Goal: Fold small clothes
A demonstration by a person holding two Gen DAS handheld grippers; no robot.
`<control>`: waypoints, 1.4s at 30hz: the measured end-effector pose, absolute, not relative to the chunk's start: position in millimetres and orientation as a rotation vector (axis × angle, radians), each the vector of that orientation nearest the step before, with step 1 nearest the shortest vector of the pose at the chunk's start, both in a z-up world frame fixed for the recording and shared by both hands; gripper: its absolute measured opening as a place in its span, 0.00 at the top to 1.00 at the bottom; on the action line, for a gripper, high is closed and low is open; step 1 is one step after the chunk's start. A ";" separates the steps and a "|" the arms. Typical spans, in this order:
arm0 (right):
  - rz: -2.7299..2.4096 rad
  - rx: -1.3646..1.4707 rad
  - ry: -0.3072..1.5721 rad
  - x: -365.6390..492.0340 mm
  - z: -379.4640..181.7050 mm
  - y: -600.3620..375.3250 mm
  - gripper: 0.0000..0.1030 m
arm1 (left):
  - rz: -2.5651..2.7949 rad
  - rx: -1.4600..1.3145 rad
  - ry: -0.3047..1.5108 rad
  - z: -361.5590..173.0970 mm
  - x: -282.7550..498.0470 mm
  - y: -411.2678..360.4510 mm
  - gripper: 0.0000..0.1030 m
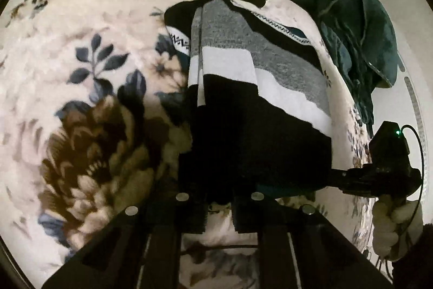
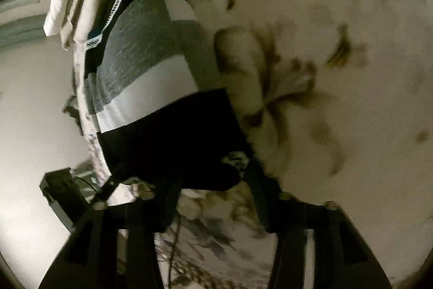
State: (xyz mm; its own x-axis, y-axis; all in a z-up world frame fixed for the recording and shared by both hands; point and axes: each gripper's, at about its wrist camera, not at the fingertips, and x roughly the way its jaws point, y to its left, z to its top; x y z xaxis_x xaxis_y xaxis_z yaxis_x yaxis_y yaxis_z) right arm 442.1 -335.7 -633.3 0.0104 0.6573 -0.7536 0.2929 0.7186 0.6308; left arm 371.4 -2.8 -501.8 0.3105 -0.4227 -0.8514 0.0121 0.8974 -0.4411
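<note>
A striped sweater [image 1: 243, 88], banded grey, white and black, lies stretched out on a bed covered by a floral blanket [image 1: 89, 104], its black hem nearest both cameras. The left tool [image 1: 219, 210] has its jaws nearly together with the black hem edge between the pads, so it appears to be pinching that corner. The right tool [image 2: 213, 180] sits at the hem's other corner; in the blurred right wrist view its fingers look well apart, so I cannot tell whether it has a grip on the cloth. The step in hand appears to be taking hold of the hem for a fold. The next move calls for lifting both corners together and carrying them toward the collar, keeping the edge taut and level.
</note>
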 end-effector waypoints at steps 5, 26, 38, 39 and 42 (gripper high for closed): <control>0.285 0.669 1.533 443.0 -618.6 -336.7 0.89 | -0.342 -0.278 1.248 -494.2 372.4 10.0 0.92; 0.248 0.961 1.552 430.9 -626.0 -395.1 0.35 | -0.126 -1.457 1.196 -613.1 330.8 22.2 0.21; 0.579 0.846 1.570 623.2 -665.3 -361.8 0.10 | -0.039 -1.472 1.026 -608.4 344.6 17.1 0.21; 0.615 0.850 1.596 630.7 -672.9 -356.5 0.07 | -0.027 -1.468 0.984 -604.9 345.5 18.1 0.26; 0.673 0.855 1.591 642.7 -677.7 -345.2 0.12 | -0.037 -1.401 0.924 -590.3 359.4 20.8 0.59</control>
State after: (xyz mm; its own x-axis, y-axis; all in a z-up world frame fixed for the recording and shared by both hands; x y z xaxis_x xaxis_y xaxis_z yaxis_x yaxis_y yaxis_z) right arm 642.7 -345.2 -677.8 -0.0840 0.8212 -0.5645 0.1665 0.5701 0.8046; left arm 359.4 20.8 -590.3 0.6641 -0.5307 -0.5267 -0.4865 0.2281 -0.8434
